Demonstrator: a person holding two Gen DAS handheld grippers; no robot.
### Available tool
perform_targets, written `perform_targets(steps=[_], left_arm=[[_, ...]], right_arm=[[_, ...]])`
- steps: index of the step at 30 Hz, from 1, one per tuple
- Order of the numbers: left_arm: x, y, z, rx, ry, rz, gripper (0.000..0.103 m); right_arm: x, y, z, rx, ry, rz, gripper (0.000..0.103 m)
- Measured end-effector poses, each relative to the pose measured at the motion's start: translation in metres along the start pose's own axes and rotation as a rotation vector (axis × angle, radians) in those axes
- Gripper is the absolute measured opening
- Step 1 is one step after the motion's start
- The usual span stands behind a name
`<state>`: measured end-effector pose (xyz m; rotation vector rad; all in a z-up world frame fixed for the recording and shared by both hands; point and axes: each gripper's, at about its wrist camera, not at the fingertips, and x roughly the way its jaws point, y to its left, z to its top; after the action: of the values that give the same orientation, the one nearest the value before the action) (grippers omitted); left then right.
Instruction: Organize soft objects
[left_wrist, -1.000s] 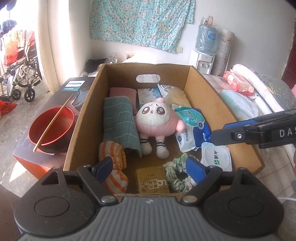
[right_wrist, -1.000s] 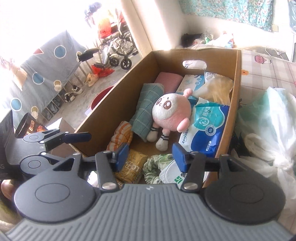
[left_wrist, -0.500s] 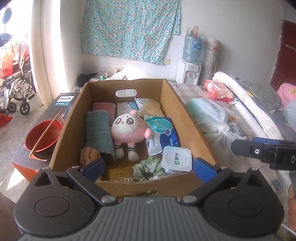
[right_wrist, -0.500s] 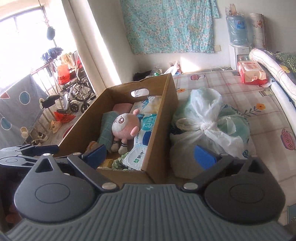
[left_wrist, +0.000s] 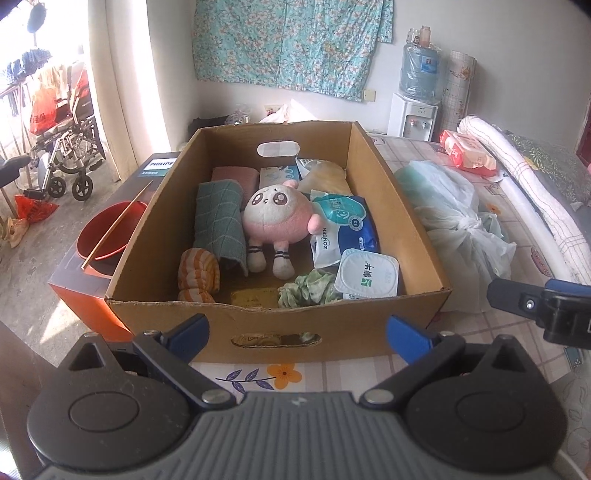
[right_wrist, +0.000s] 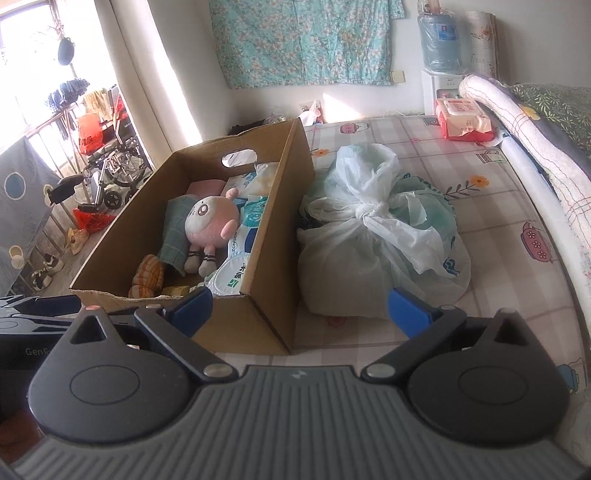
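Observation:
A cardboard box (left_wrist: 155, 317) (right_wrist: 273, 236) stands on the bed and holds soft things. Inside lie a pink and white plush doll (left_wrist: 275, 218) (right_wrist: 212, 221), a green checked towel (left_wrist: 219, 218), an orange striped cloth roll (left_wrist: 197, 271), a green scrunchie (left_wrist: 308, 290), a blue wipes pack (left_wrist: 345, 229) and a round white lidded pack (left_wrist: 367, 273). My left gripper (left_wrist: 297, 334) hangs wide open in front of the box's near wall, holding nothing. My right gripper (right_wrist: 299, 312) is wide open too, before the box's near right corner and a tied white plastic bag (right_wrist: 373, 240).
A red basin (left_wrist: 107, 232) with a stick sits on a dark carton left of the box. A red tissue pack (right_wrist: 463, 120) and a rolled quilt (right_wrist: 517, 122) lie along the bed's far right. A wheelchair (left_wrist: 66, 158) stands on the floor at left.
Both grippers pulled back out of the box toward its near end and their jaws opened wide. The right gripper also swung to the right, so the plastic bag came into view.

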<state>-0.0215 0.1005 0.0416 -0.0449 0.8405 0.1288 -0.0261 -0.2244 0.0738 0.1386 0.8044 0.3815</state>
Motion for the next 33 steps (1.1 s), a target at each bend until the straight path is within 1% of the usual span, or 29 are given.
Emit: perform_targets(steps=[5, 11, 20, 33], left_arm=[[0.004, 0.006, -0.005, -0.024, 0.037, 0.02, 0.103], [0.008, 0.009, -0.007, -0.045, 0.057, 0.028, 0.103], [0.013, 0.007, -0.01, -0.057, 0.083, 0.036, 0.103], [0.018, 0.006, -0.012, -0.062, 0.104, 0.045, 0.103]], right_arm=[[0.01, 0.01, -0.003, -0.031, 0.036, -0.012, 0.102], [0.019, 0.018, -0.004, -0.07, 0.078, -0.035, 0.102], [0.03, 0.025, -0.006, -0.102, 0.125, -0.019, 0.102], [0.041, 0.022, -0.008, -0.092, 0.152, -0.03, 0.102]])
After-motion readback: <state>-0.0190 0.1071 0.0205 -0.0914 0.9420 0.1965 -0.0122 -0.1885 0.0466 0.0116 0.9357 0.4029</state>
